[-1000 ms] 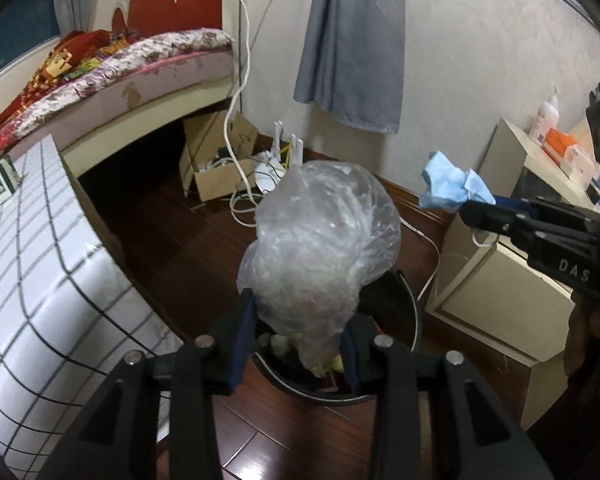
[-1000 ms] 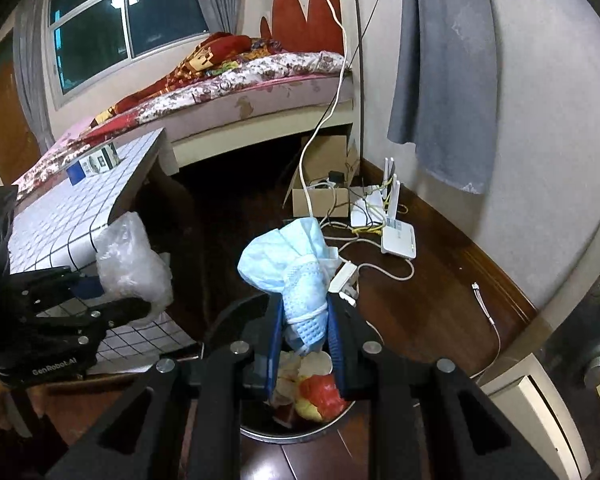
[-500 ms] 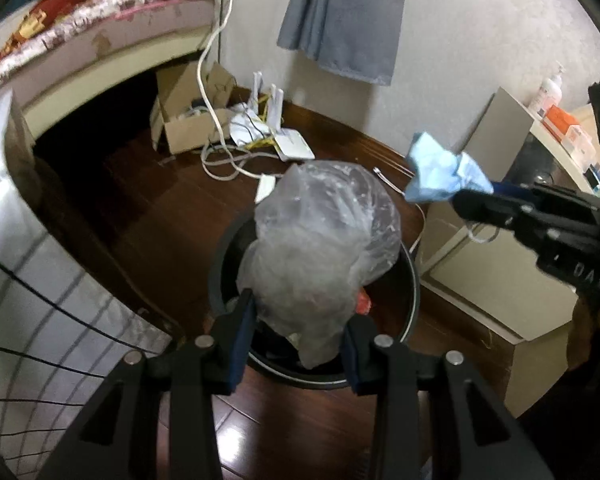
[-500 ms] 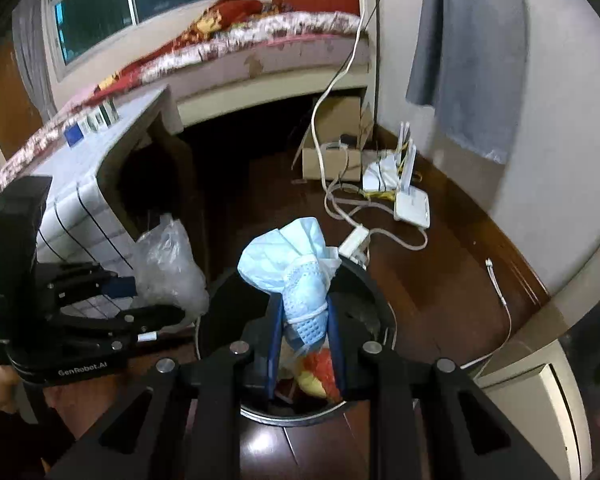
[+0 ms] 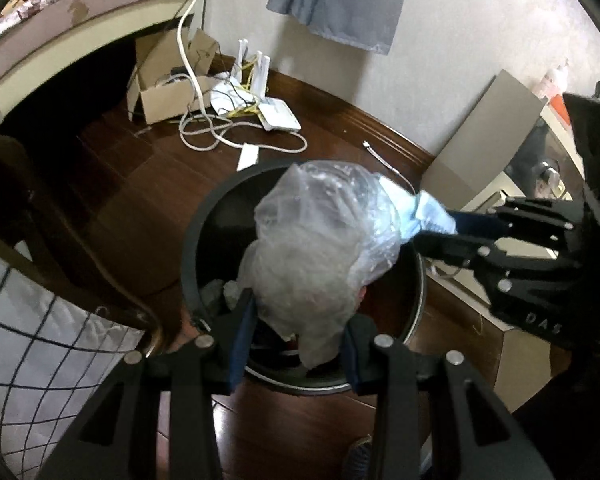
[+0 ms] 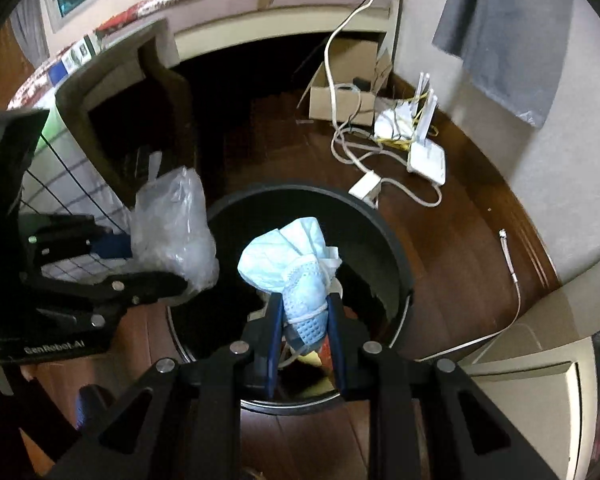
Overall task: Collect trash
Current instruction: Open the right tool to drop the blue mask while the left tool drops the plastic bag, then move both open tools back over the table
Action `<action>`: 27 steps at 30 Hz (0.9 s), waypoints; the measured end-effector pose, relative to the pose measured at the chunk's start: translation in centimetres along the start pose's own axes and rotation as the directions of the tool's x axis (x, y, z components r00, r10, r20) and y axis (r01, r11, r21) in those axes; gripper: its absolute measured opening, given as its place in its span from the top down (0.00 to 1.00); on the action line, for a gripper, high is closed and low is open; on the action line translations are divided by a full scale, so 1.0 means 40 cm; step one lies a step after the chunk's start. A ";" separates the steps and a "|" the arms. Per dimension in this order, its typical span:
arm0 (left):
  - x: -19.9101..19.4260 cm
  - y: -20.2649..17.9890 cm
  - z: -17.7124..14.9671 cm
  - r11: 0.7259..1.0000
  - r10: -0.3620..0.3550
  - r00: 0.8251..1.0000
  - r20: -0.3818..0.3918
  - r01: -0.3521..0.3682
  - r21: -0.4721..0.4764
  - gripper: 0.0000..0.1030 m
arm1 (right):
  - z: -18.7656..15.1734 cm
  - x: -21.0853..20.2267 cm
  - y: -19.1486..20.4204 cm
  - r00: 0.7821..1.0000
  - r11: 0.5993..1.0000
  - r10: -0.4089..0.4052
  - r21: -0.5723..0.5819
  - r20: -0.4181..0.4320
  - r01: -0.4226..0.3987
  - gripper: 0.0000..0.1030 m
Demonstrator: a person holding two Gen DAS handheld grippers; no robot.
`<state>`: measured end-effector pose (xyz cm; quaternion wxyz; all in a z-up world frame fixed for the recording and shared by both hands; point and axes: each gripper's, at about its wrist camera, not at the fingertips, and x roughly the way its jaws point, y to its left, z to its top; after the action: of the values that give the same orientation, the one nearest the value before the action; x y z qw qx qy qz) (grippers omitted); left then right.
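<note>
Wooden floor [image 6: 452,240], left claw [image 6: 180,268] marked "GenRobot.AI"

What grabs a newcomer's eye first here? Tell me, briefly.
The crumpled clear plastic bag clamped in the left gripper, right over the black trash bin. Beside it, the right gripper pinches a blue face mask above the same bin. Behind, white cables and a router sprawl on the dark wooden floor.

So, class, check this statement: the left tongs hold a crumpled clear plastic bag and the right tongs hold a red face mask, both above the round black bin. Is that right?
Not quite. The face mask in the right tongs is light blue, not red, as the right wrist view shows. The rest stands: the left tongs hold a crumpled clear plastic bag, and both are above the round black bin.
</note>
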<state>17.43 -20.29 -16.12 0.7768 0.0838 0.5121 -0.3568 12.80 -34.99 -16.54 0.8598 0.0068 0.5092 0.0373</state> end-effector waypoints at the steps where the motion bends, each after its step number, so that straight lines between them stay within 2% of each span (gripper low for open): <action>1: 0.008 0.005 0.000 1.000 -0.006 1.000 -0.008 0.006 -0.008 0.62 | -0.004 0.008 0.002 1.000 1.000 0.002 -0.006 -0.009 -0.002 0.77; 5: 0.040 0.019 -0.001 0.999 -0.050 0.998 -0.049 0.049 -0.024 0.60 | -0.017 0.045 0.001 0.998 1.000 0.016 -0.024 -0.053 -0.017 0.76; 6: 0.053 0.023 -0.001 0.997 -0.076 0.995 -0.065 0.074 -0.039 0.55 | -0.021 0.055 0.001 0.998 0.999 0.023 -0.033 -0.065 -0.025 0.63; 7: 0.063 0.028 -0.004 0.996 -0.078 0.994 -0.075 0.073 -0.060 0.38 | -0.024 0.066 -0.003 0.997 0.999 0.012 -0.041 -0.077 -0.015 0.49; 8: 0.071 0.035 -0.007 0.996 -0.071 0.994 -0.089 0.065 -0.066 0.27 | -0.031 0.075 -0.015 0.996 0.999 -0.033 -0.038 -0.086 0.030 0.17; 9: 0.069 0.043 -0.013 0.996 -0.054 0.996 -0.076 0.048 -0.077 0.20 | -0.036 0.079 -0.027 0.994 0.998 -0.061 -0.028 -0.090 0.058 0.11; 11: 0.063 0.045 -0.022 0.997 -0.017 0.997 -0.071 0.012 -0.072 0.15 | -0.042 0.083 -0.056 0.988 0.995 -0.097 -0.003 -0.119 0.098 0.11; 12: 0.061 0.048 -0.028 0.997 0.016 0.997 -0.074 -0.021 -0.068 0.05 | -0.045 0.083 -0.074 0.985 0.993 -0.113 0.020 -0.131 0.116 0.08; 13: 0.056 0.050 -0.034 0.996 0.054 0.996 -0.064 -0.058 -0.063 0.03 | -0.048 0.082 -0.086 0.983 0.992 -0.117 0.035 -0.141 0.123 0.04; 14: 0.052 0.052 -0.039 0.995 0.078 0.996 -0.050 -0.080 -0.056 0.03 | -0.050 0.081 -0.096 0.980 0.989 -0.132 0.045 -0.146 0.140 0.01; 18: 0.043 0.066 -0.056 0.988 0.136 0.990 -0.035 -0.138 -0.069 0.03 | -0.048 0.071 -0.099 0.976 0.983 -0.168 0.051 -0.136 0.176 0.01; 27: -0.003 0.061 -0.056 0.978 0.196 0.981 0.016 -0.194 -0.071 0.02 | -0.030 0.051 -0.066 0.980 0.985 -0.169 0.011 -0.103 0.172 0.01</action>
<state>17.31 -17.33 -17.61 0.8163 0.1027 0.5044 -0.2620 12.87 -37.53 -19.04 0.8326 -0.0302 0.5515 -0.0413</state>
